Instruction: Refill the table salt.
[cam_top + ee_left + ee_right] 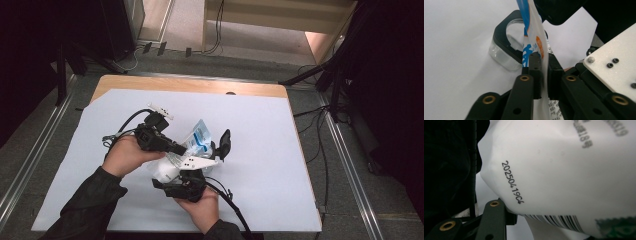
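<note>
Your left gripper (541, 72) fingers pinch the white plastic pouch with blue print (534, 30) above the white-covered bench (260, 130); your right gripper (212, 157) fingers, half-spread, clasp its bulging end.

A white sheet (280, 165) covers the wooden surface (190, 85), grey carpeted floor (200, 62) surrounds it, cables (217, 30) trail beyond, and a pale wooden bench (280, 17) stands behind.

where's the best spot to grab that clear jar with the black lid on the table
Judging from the left gripper view, grip the clear jar across its square black lid, coming from above. It lies tilted on the white sheet, and the lid's flat sides look firmer than the slick, rounded body. The pouch hangs right beside it.
</note>
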